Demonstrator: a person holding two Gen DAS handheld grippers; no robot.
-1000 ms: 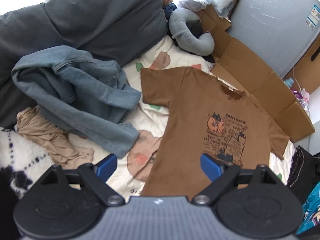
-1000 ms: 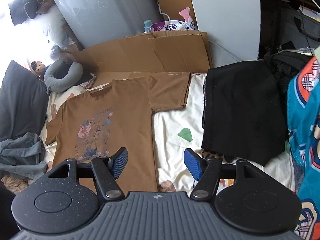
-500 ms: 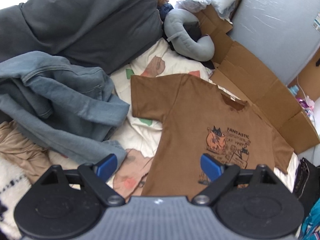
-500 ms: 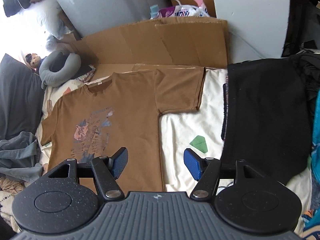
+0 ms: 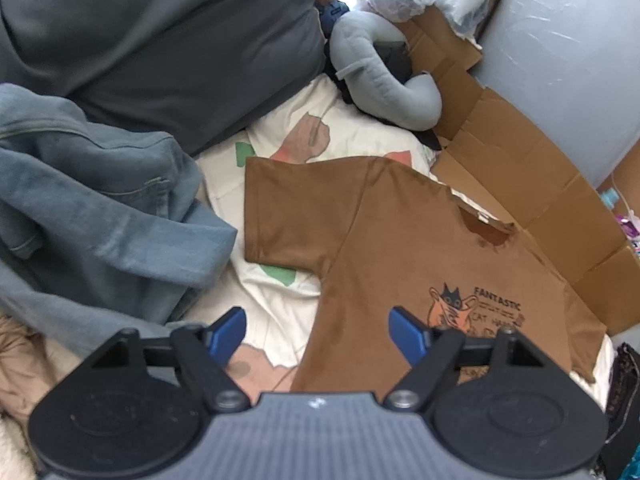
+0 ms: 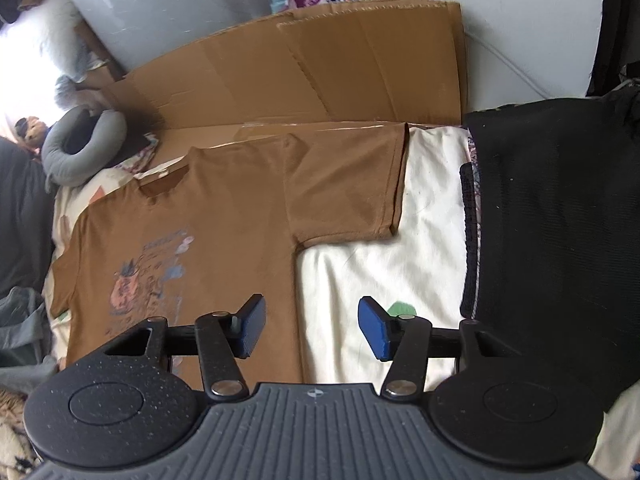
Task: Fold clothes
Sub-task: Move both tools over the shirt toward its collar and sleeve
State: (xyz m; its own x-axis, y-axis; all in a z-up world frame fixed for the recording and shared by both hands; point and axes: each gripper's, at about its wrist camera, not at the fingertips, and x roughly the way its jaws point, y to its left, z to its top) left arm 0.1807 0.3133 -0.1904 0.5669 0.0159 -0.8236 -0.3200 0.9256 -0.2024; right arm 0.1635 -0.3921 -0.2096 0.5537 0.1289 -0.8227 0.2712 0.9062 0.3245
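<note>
Brown printed cotton T-shirt (image 5: 400, 240) flat ahead of both grippers. Left gripper (image 5: 318, 330), right gripper (image 6: 312, 326): jaws apart, just been closing, gripping nothing.

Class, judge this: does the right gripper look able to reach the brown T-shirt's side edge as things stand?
Probably yes. The right gripper, jaws open and just narrowing, hangs over the brown T-shirt edge; nothing lies between.

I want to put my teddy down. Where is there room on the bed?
Best spot: the bare sheet between the brown T-shirt and the black garment. A narrower strip lies between the shirt and the blue jeans. The pillow end is crowded.
</note>
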